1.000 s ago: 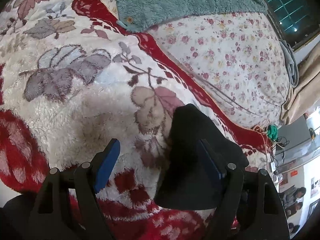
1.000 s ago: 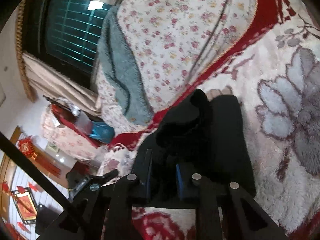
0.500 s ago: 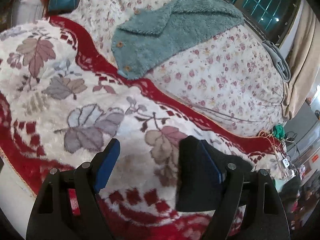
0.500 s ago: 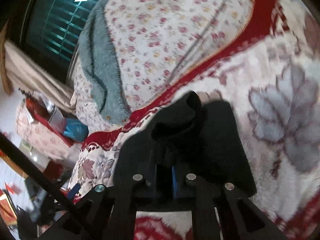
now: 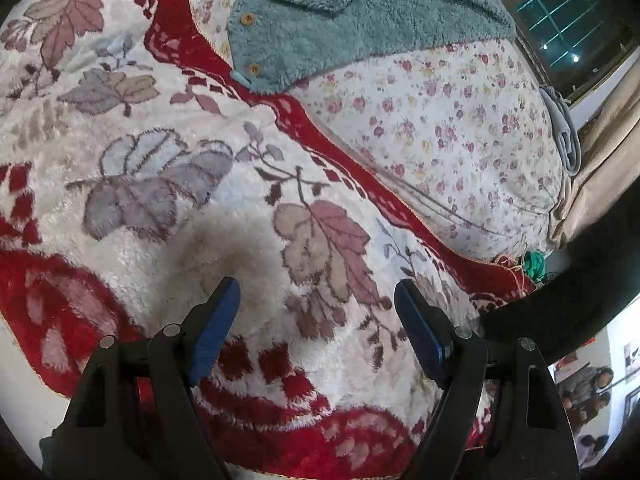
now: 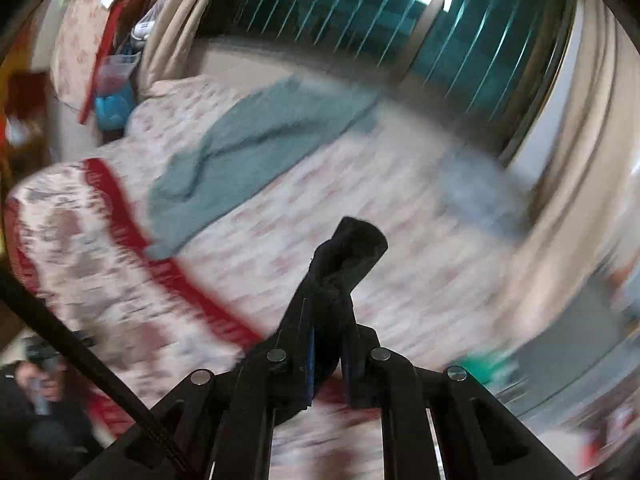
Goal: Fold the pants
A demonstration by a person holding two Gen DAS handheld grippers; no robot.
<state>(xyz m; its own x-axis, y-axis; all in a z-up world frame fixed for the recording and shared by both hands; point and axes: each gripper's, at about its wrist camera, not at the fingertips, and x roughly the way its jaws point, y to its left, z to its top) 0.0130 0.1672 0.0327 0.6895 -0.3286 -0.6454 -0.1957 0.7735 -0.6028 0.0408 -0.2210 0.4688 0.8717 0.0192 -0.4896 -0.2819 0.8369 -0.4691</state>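
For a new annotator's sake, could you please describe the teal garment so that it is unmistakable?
Start at the red-bordered leaf blanket, then look beyond it to the small-flowered quilt. On that quilt lies the fluffy teal garment, alone in having round wooden buttons.

Plush red-and-cream leaf-patterned blanket [image 5: 168,208], floral quilt [image 5: 460,128] beside it, teal fleece garment [image 5: 352,20] with wooden buttons on the quilt, beige curtain [image 5: 600,152], barred window [image 6: 460,28].
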